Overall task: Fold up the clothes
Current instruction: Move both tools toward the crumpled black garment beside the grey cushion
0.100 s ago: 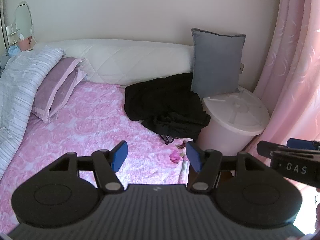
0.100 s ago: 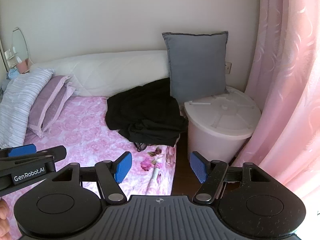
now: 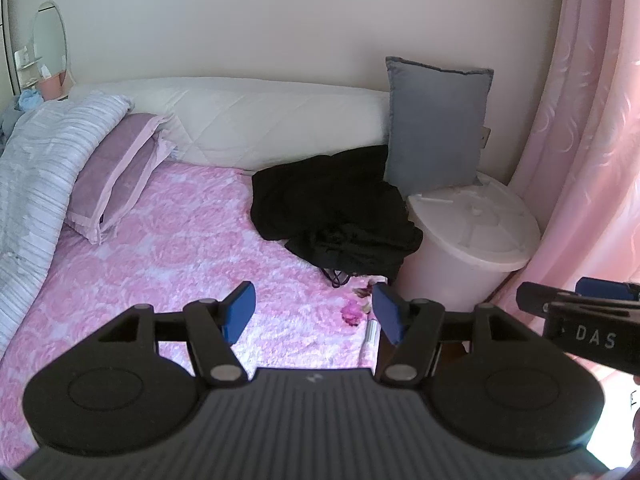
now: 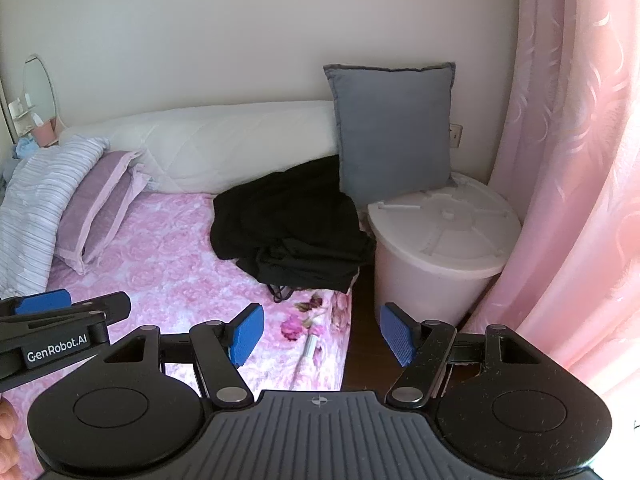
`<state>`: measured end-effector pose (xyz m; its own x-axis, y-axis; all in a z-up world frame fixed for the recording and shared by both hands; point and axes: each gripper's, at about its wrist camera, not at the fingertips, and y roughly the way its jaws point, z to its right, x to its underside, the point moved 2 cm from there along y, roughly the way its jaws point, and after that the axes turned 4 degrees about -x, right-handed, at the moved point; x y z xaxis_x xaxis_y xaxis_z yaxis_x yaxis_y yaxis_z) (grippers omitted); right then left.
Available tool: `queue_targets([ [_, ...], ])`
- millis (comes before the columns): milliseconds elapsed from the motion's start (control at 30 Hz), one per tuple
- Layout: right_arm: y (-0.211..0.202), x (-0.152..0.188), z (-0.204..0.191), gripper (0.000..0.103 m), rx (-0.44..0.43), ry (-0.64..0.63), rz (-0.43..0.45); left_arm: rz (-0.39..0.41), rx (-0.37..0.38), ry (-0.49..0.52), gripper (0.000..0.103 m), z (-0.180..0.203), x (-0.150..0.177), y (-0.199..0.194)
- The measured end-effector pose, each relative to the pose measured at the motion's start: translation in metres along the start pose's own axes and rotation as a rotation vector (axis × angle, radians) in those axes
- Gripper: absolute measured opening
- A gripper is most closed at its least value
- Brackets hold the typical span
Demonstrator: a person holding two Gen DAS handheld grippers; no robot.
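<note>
While both tools hang above the near end of the bed [image 3: 168,240], neither has anything in its grasp. Seen from the left wrist, the left gripper [image 3: 314,314] has its blue pads spread wide, with only the pink rose-patterned bedspread showing in the gap. From the right wrist, the right gripper [image 4: 322,338] is spread just as wide, its gap lying over the bed's edge and the dark floor beside it.

The black clothes [image 3: 336,208] lie in a rumpled heap on the bed at about 12 o'clock from the left gripper, well apart from it, and at about 11 o'clock from the right gripper. A thin dark cord trails from the heap's near edge onto the bedspread. The heap's far side rests against the white quilted bolster [image 3: 256,120] that runs along the wall.

A grey cushion [image 3: 436,128] stands upright at 1 o'clock of the clothes, leaning on the wall, its lower corner on the lid of a pale round bin [image 3: 472,232] beside the bed. A pink curtain [image 3: 588,140] hangs at 3 o'clock. At 9 to 10 o'clock lie a lilac pillow [image 3: 116,176] and a striped blanket [image 3: 36,176], with an oval mirror [image 3: 48,36] in the far corner.

Each camera catches the other gripper at its frame edge: the right one at 3 o'clock in the left view, the left one at 9 o'clock in the right view.
</note>
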<state>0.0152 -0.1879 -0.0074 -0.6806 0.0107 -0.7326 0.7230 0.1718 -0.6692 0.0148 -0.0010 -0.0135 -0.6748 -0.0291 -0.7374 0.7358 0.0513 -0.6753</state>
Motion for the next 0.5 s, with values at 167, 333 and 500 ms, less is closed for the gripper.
queue_targets([
  [167, -0.001, -0.002, 0.0, 0.068, 0.01, -0.009, -0.005, 0.004, 0.005, -0.003, 0.061, -0.002, 0.001, 0.003],
  [333, -0.003, -0.002, 0.001, 0.068, 0.019, 0.002, -0.012, -0.002, 0.015, -0.024, 0.061, -0.012, 0.008, 0.004],
  [500, -0.001, -0.009, -0.003, 0.068, 0.016, -0.01, -0.011, -0.012, 0.007, -0.045, 0.061, -0.015, 0.005, 0.008],
])
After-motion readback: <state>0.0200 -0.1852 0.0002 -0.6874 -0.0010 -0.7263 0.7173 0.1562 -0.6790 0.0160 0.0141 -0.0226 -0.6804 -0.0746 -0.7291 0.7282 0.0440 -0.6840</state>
